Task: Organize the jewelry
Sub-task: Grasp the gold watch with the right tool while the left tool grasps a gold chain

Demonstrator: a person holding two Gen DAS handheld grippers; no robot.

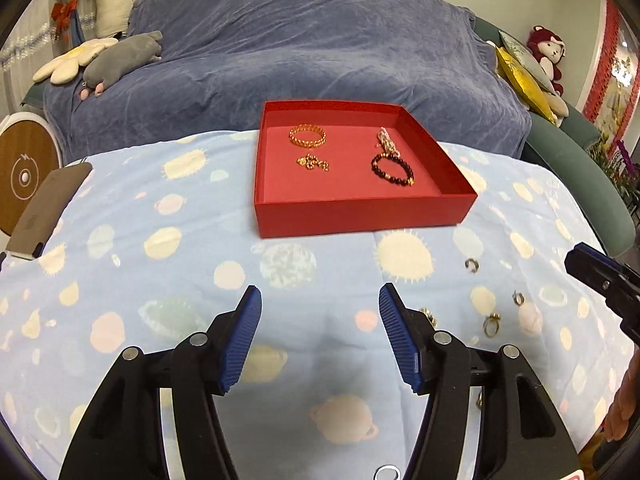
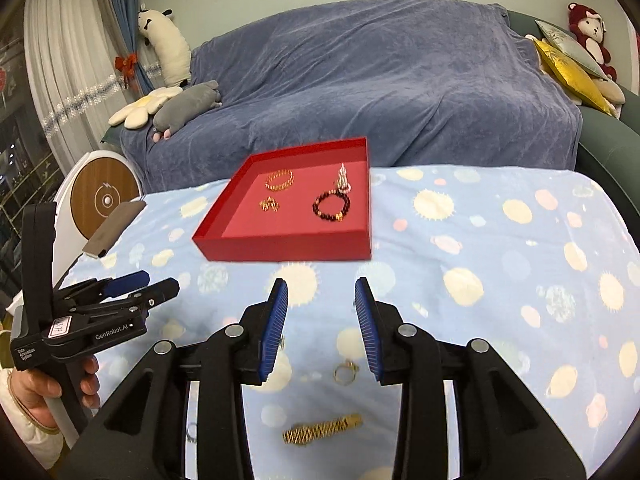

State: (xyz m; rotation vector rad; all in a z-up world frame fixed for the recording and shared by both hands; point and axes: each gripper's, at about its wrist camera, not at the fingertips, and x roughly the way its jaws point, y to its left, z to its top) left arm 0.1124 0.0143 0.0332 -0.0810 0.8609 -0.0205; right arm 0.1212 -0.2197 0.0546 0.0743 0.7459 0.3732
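Looking along my left tongs [image 1: 320,300], I see the blue ribbed pads spread wide with nothing between them, hovering over the pale blue planet-print cloth [image 1: 180,240] that covers the counter. Ahead sits the shallow red cardboard tray [image 1: 360,210]. Inside it lie a gold chain-link bracelet [image 1: 307,135] at the back left, a small crumpled gold chain [image 1: 312,162] in front of it, a pale pink beaded piece [image 1: 386,140] at the back right, and a dark maroon bead bracelet [image 1: 392,169] just before that. Loose on the cloth to the right lie a small silver ring [image 1: 472,265], a second silver ring [image 1: 518,298] and a gold ring [image 1: 492,322]. My right tongs [image 1: 592,268] poke in at the right edge.

Over my right tongs [image 2: 321,294], the pads are likewise parted and empty. Near their tips a gold ring with a setting [image 2: 345,372] rests on the cloth, and closer to me a flat gold mesh bracelet [image 2: 322,430] lies stretched out. The red tray stands ahead, slightly left. My left tongs [image 2: 152,284] show at the left, held in my hand [image 2: 44,396].
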